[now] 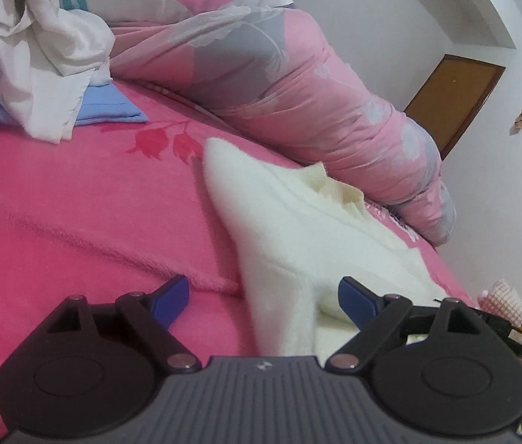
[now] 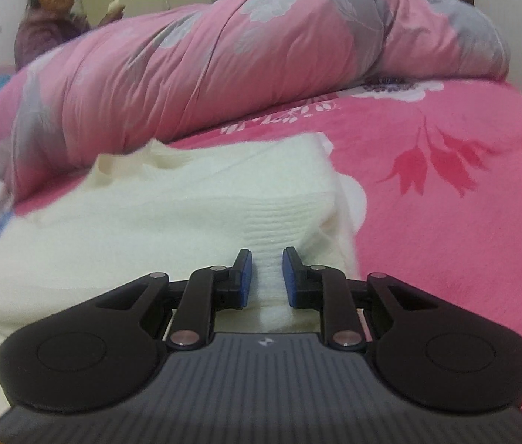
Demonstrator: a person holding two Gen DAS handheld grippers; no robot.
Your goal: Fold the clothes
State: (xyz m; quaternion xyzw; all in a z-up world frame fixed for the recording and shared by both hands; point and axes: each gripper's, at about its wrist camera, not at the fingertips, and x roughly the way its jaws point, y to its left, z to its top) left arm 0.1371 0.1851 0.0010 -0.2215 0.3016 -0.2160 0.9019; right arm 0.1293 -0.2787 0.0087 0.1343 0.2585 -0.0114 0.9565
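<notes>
A fluffy white knit sweater (image 1: 298, 222) lies on the pink blanket, its ribbed collar toward the rolled quilt. My left gripper (image 1: 263, 301) stands open over the sweater's near part; the white cloth runs between its blue pads without touching them. In the right wrist view the same sweater (image 2: 172, 199) is spread in front. My right gripper (image 2: 265, 272) is shut on a fold of the sweater's ribbed edge, with white knit pinched between the blue pads.
A rolled pink and grey floral quilt (image 1: 298, 85) (image 2: 224, 59) lies along the far side of the bed. A heap of white and blue clothes (image 1: 35, 55) sits at the left. A person (image 2: 50, 22) sits behind the quilt. A wooden door (image 1: 453, 100) is beyond.
</notes>
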